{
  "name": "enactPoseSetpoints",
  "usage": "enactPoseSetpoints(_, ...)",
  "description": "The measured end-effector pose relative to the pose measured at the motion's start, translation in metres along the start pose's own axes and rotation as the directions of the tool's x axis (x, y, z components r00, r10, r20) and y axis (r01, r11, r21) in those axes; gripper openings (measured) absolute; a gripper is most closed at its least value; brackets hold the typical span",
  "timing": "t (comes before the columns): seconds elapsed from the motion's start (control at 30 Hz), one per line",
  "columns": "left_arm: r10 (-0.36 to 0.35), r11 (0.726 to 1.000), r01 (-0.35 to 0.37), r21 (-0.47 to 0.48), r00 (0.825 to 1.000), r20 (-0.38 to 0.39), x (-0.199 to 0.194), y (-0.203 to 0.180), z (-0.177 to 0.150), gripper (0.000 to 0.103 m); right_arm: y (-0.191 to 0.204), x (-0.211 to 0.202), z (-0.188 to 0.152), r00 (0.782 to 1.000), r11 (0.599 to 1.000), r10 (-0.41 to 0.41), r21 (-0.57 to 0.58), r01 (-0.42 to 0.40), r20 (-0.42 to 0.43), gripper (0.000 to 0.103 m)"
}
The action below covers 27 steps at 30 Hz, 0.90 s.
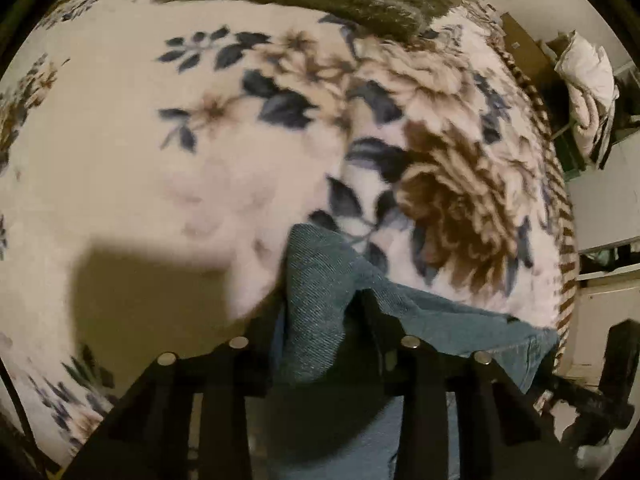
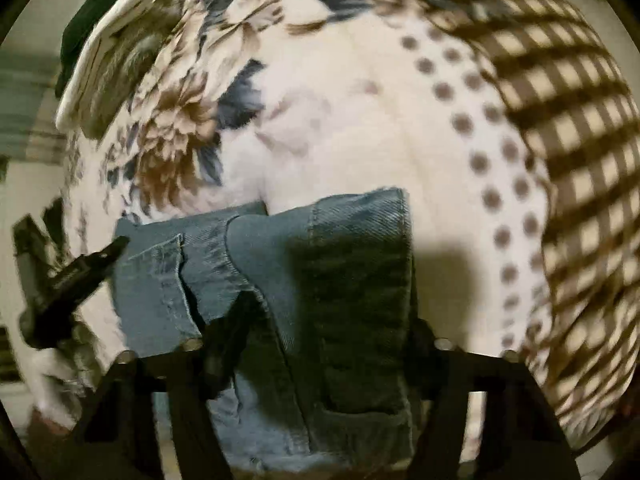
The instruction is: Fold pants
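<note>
Denim pants [image 1: 320, 292], bunched on the floral blanket [image 1: 160, 140], are pinched by the left gripper [image 1: 324, 344], while the right gripper [image 2: 320, 320] straddles them unclamped; the folded layers may slide apart.

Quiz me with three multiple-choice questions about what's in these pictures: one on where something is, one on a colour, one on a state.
1. Where do the pants lie?
A. on a wooden floor
B. on a flowered blanket
C. on a hanger

2. What colour are the pants?
A. blue denim
B. red
C. bright yellow

3. How do the fingers of the right tool stand?
A. shut tight, touching each other
B. clamped on a cup
C. wide apart, with denim lying between them

Answers: 1 B, since cream cloth with brown and blue flowers shows all around the denim; 2 A, as both views show blue twill with seams; 3 C, since the right wrist view shows a broad gap between the fingers.
</note>
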<state>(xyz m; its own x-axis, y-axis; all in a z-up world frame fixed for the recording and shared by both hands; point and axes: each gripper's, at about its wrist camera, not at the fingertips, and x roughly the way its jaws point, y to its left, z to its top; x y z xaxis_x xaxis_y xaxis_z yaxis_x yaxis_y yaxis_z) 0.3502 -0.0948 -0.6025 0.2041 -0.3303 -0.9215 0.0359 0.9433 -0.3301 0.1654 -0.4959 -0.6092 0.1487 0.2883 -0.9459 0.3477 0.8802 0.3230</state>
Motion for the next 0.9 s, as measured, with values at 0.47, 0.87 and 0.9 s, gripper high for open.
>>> enactPoseSetpoints(0.47, -0.142, 0.988, 0.138, -0.072, 0.989, -0.046, -0.036, 0.013, -0.043, 0.100, -0.065, -0.035, -0.064, 0.966, 0.884, 0.259, 0.401, -0.239, 0.006, 0.089)
enactPoseSetpoints(0.87, -0.297, 0.948, 0.268, -0.171, 0.938, -0.181, 0.026, 0.029, -0.101, 0.101, -0.034, 0.079, -0.118, 0.797, 0.654, 0.580, 0.487, -0.579, 0.170, 0.103)
enactPoseSetpoints(0.9, -0.307, 0.945, 0.276, -0.174, 0.933, -0.188, 0.026, 0.030, -0.100, 0.101, -0.028, 0.077, -0.117, 0.798, 0.662, 0.577, 0.475, -0.580, 0.171, 0.103)
